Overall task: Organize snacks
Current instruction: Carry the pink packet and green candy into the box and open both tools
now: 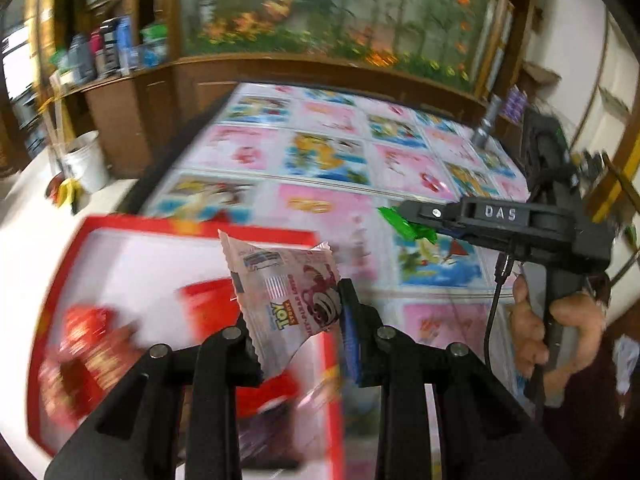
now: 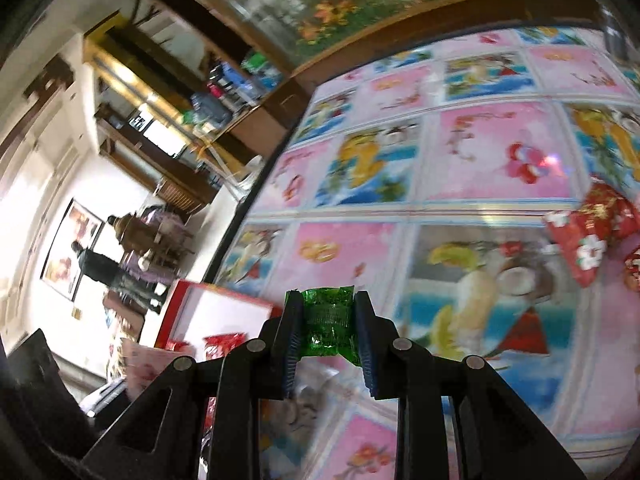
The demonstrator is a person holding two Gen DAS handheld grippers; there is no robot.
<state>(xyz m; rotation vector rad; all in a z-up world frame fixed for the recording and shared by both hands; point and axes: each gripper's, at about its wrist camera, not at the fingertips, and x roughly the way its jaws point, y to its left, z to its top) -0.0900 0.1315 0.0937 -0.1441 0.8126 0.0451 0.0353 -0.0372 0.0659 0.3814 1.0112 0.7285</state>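
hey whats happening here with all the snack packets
A person is sorting snacks with a handheld gripper in each hand. The left gripper has its jaws shut on a pink Toy Story packet, held above a red-rimmed tray that already holds red packets. The right gripper has its jaws shut on a small green wrapped sweet, over the cartoon-print tablecloth. More red packets still lie on the cloth.

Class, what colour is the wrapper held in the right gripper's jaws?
Green: the wrapper shows best in the right wrist view.
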